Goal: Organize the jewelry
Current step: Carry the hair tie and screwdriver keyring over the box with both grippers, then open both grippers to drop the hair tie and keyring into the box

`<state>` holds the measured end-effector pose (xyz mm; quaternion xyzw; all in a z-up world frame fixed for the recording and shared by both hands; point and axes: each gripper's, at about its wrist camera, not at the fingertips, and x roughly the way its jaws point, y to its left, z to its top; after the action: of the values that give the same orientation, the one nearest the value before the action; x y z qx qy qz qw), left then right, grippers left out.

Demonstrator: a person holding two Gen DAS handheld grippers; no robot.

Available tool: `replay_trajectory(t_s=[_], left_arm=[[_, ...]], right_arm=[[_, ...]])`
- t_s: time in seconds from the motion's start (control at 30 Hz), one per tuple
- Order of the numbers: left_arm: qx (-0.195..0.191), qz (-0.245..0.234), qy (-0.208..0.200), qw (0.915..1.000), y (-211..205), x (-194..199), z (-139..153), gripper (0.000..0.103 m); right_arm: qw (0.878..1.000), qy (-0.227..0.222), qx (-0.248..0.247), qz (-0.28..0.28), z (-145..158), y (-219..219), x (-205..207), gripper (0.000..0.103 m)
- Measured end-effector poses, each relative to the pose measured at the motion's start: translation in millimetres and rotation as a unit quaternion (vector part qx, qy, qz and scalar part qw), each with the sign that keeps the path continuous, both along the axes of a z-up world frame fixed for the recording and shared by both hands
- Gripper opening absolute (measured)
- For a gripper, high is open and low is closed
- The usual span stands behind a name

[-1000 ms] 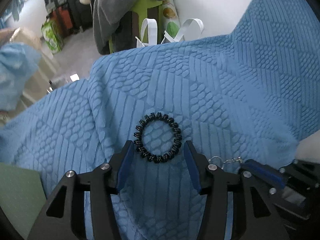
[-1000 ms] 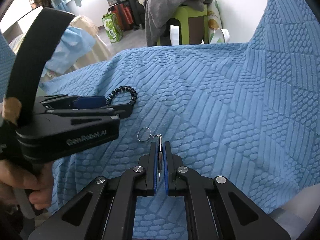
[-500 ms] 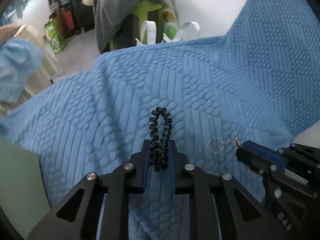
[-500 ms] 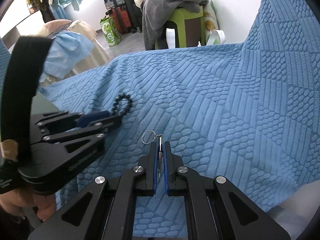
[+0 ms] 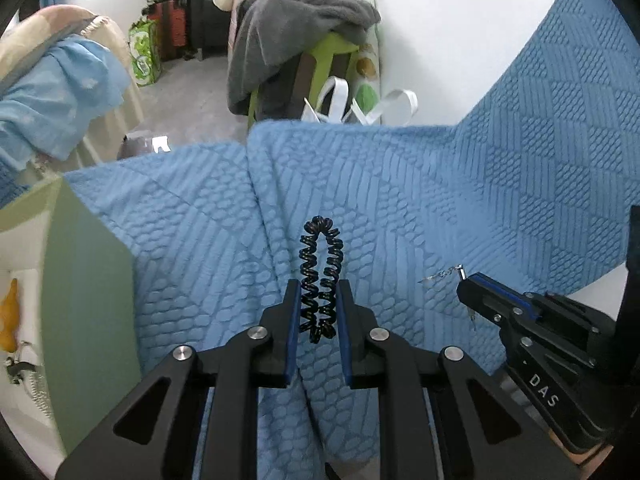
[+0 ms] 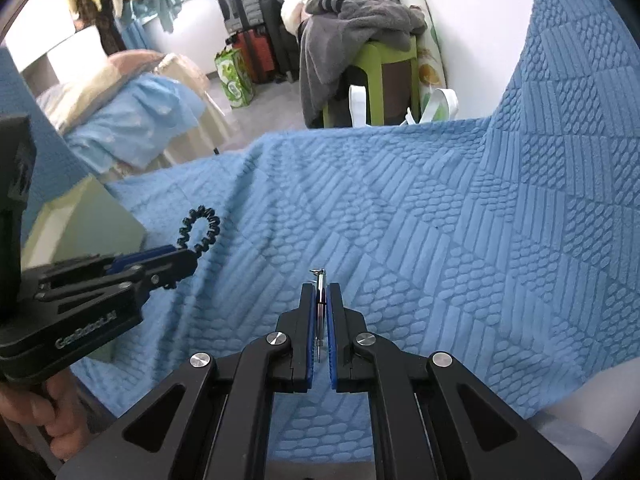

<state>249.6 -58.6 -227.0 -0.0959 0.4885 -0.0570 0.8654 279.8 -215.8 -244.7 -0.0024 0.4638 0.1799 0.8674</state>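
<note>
The left gripper (image 5: 318, 312) pinches one black spiral hair tie (image 5: 320, 276) flat between its fingers, lifted above the blue textured bedspread (image 5: 460, 200). The right gripper (image 6: 319, 316) is closed on one thin metal earring (image 6: 319, 300), its ring (image 5: 430, 279) dangling free. One green jewelry box (image 5: 88, 300) sits at left with a few pieces inside. The springy tie could squirm loose; the slender earring may slip from the pads or snag the fabric.
</note>
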Motion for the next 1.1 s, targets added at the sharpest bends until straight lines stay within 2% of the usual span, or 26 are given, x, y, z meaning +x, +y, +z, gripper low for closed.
replay_trajectory(t_s=[0.33,0.63,0.87,1.1], left_arm=[[-0.007,0.028,-0.031,0.9991,38,-20,62,0.017],[0.001,0.060,-0.064,0.9961,95,-44,111,0.018],[0.001,0.087,-0.070,0.9938,143,-66,117,0.017],[-0.001,0.109,-0.052,0.9927,182,-83,95,0.018]], right_arm=[[0.999,-0.042,0.005,0.016,57,27,-8,0.003],[0.995,-0.084,0.018,0.048,114,84,-19,0.003],[0.992,-0.094,0.028,0.083,128,138,-38,0.003],[0.989,-0.067,0.032,0.125,111,191,-56,0.003]])
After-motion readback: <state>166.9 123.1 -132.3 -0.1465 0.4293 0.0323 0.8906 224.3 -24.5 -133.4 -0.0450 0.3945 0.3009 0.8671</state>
